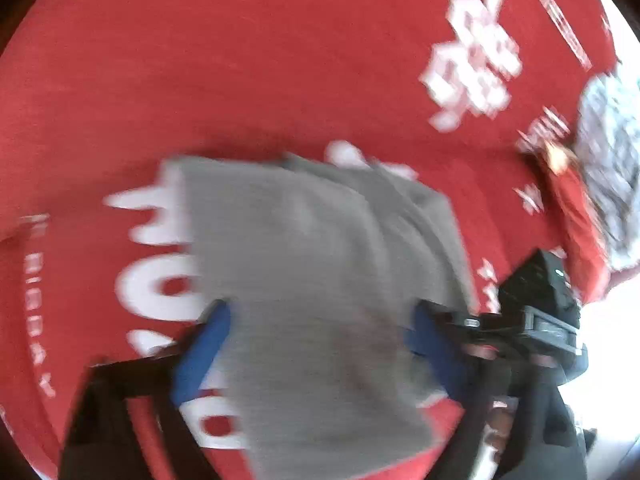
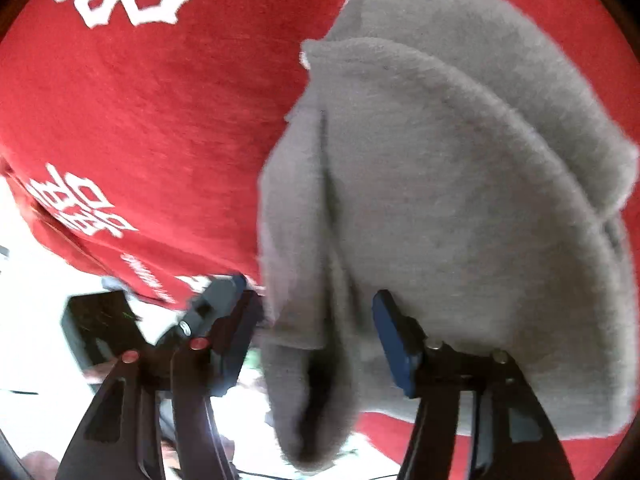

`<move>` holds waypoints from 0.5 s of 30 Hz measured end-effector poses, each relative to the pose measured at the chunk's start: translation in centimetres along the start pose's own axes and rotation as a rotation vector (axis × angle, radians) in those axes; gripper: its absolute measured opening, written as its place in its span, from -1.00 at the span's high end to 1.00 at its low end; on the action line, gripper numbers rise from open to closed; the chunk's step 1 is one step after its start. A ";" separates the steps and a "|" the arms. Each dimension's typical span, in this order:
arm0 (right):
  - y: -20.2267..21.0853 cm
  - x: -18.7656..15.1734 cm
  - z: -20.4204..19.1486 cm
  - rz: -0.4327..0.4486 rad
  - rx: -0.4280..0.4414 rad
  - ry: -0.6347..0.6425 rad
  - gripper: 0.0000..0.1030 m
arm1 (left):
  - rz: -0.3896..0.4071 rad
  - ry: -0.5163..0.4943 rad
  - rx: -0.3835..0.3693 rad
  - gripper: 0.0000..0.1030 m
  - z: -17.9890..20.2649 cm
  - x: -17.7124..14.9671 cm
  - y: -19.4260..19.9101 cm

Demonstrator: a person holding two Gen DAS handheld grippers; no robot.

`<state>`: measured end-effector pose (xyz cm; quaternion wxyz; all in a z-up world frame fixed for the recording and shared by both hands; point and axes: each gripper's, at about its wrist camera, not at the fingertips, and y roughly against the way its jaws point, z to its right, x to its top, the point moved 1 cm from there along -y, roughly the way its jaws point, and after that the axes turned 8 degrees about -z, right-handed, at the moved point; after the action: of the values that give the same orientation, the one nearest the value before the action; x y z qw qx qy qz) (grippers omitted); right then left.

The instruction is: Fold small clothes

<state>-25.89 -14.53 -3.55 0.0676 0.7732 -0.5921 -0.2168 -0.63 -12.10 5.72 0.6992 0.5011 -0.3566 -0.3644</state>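
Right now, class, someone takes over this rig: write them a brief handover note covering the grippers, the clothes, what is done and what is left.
Left gripper: open, jaws standing either side of the grey garment, not pinching it.
Right gripper: open, a grey fold hangs between its jaws, no visible pinch.
The grey garment lies folded in layers on the red printed cloth.
Done: at least one fold.
Left: check the edges, tidy or fold again if needed.

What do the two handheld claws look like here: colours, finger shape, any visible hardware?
Both share one build. The left claw has flat blue pads on black angular arms. The right claw has the same blue pads on black cut-out arms, with red-capped fasteners and silver screws. No cables or sleeves are clearly visible.
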 end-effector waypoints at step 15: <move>-9.4 2.8 -9.3 -0.179 -0.324 0.358 0.69 | -0.044 0.196 0.192 -0.83 -7.5 -2.2 -1.9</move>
<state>-13.14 -15.83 0.67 0.2752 0.8276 -0.4574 -0.1736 4.50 -7.38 1.83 0.6714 0.6066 -0.3087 -0.2931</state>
